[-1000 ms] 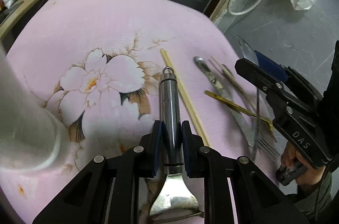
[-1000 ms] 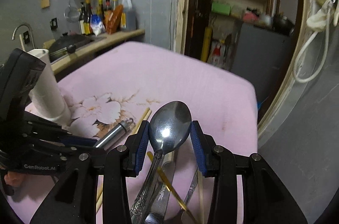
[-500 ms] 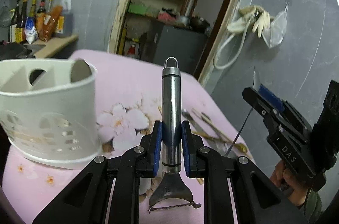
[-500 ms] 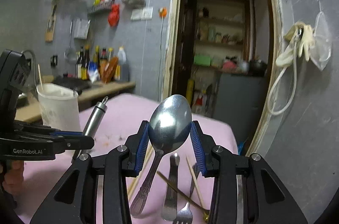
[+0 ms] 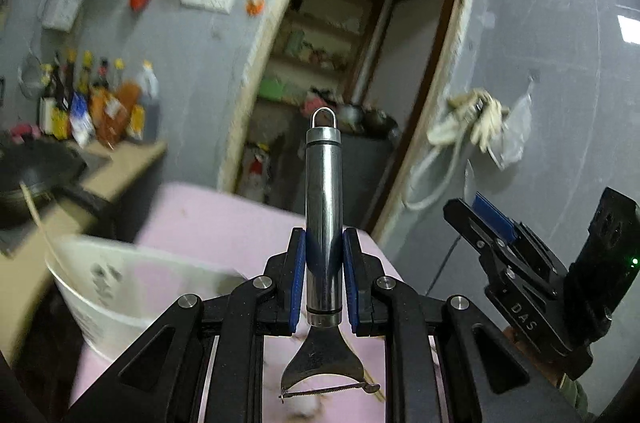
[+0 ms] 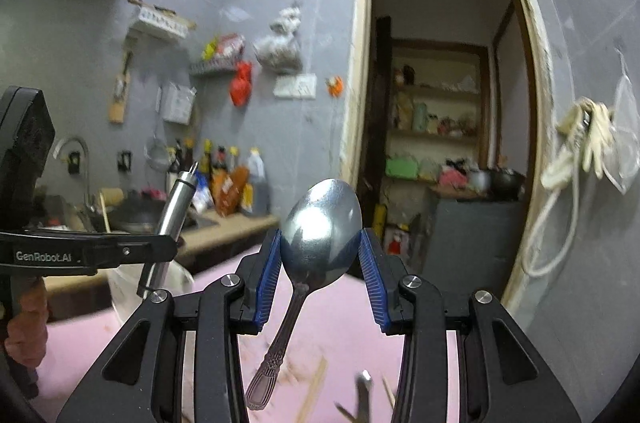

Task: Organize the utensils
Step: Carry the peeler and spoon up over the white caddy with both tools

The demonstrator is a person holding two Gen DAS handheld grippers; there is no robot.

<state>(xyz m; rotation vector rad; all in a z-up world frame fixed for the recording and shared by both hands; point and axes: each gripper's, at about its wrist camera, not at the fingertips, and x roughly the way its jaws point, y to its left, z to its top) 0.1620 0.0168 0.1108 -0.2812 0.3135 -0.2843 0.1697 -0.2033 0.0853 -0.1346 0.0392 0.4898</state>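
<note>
While the left gripper (image 5: pixel 324 279) clamps its jaws on a peeler (image 5: pixel 323 223), the right gripper (image 6: pixel 323 275) grips a spoon (image 6: pixel 320 223).

Peeler and spoon aloft, white holder below

The steel peeler (image 5: pixel 323 223) stands handle-up, blade nearest; the spoon (image 6: pixel 320 227) is clamped by its bowl, handle hanging down; the blurred white utensil holder (image 5: pixel 120 283) sits left on the pink-covered counter (image 5: pixel 240 223).

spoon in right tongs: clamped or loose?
Clamped. Both blue pads of the right tongs press the spoon bowl's edges; its handle hangs free above the pink tablecloth.
</note>
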